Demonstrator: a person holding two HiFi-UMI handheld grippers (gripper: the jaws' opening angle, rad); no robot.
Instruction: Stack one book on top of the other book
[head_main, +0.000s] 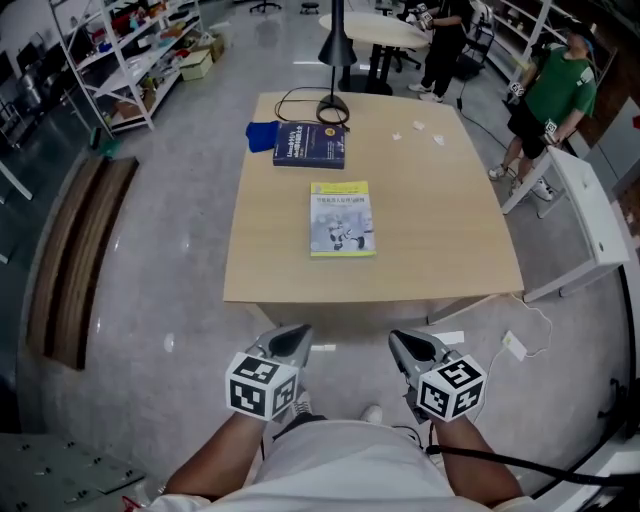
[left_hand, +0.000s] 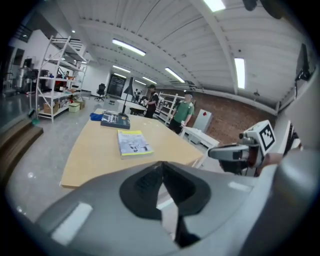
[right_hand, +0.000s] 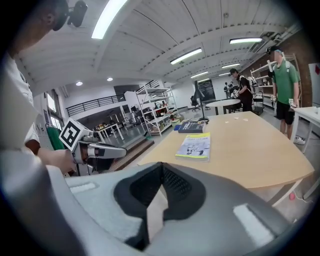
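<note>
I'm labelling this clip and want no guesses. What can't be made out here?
Dark blue book: cover print too small to read, every view.
Blue thing beside it: too small to identify, every view.
White scraps on the table: too small to name, head view.

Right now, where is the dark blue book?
Head view: the dark blue book lies near the wooden table's far-left corner, beside a blue cloth and black lamp base.
</note>
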